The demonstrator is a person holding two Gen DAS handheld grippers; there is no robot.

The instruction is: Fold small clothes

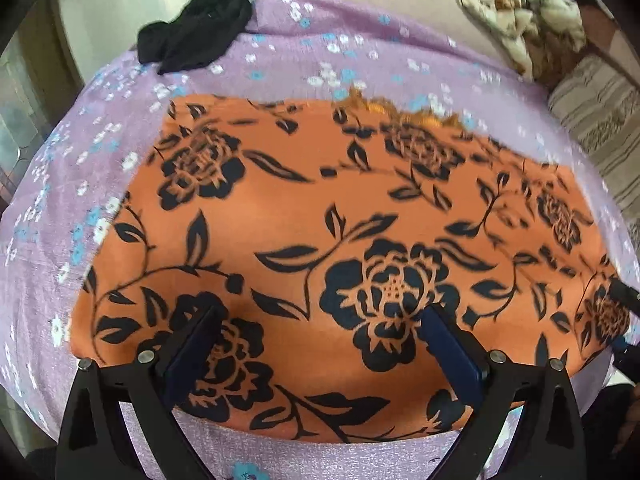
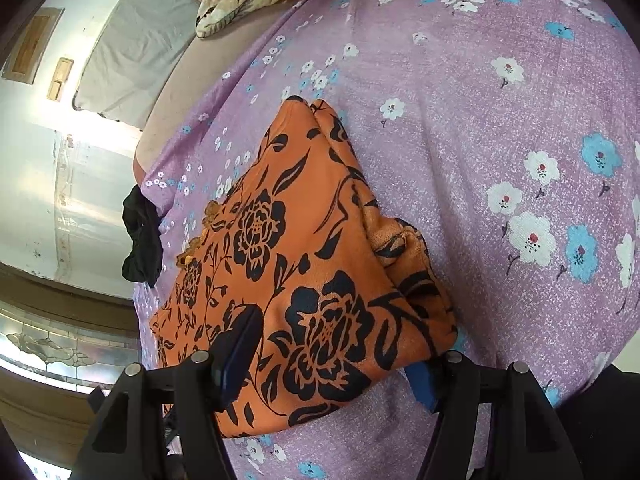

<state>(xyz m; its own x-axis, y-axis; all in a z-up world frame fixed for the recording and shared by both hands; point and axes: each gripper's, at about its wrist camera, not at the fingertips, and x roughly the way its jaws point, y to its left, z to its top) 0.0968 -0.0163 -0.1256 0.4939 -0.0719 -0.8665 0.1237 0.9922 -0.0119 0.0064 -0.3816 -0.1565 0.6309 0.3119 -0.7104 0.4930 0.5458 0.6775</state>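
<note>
The orange garment (image 1: 320, 216) with its black flower print lies on the bed (image 2: 480, 120), spread over the purple flowered sheet near the bed's near edge, and it already looks folded at least once: the right wrist view shows stacked layers and a tucked-in edge along its right side. The left gripper (image 1: 320, 332) hangs over the cloth's near part with its jaws wide apart and nothing pinched between them. The right gripper (image 2: 332, 360) straddles the garment's near corner; one finger sits on top of the fabric, the other beside or under its edge, and whether the pads press on the cloth cannot be told. A black garment (image 1: 196, 28) lies crumpled at the bed's far left edge, apparently not yet folded. By this reading the orange piece is midway, perhaps needing one more fold, and the black one remains.
</note>
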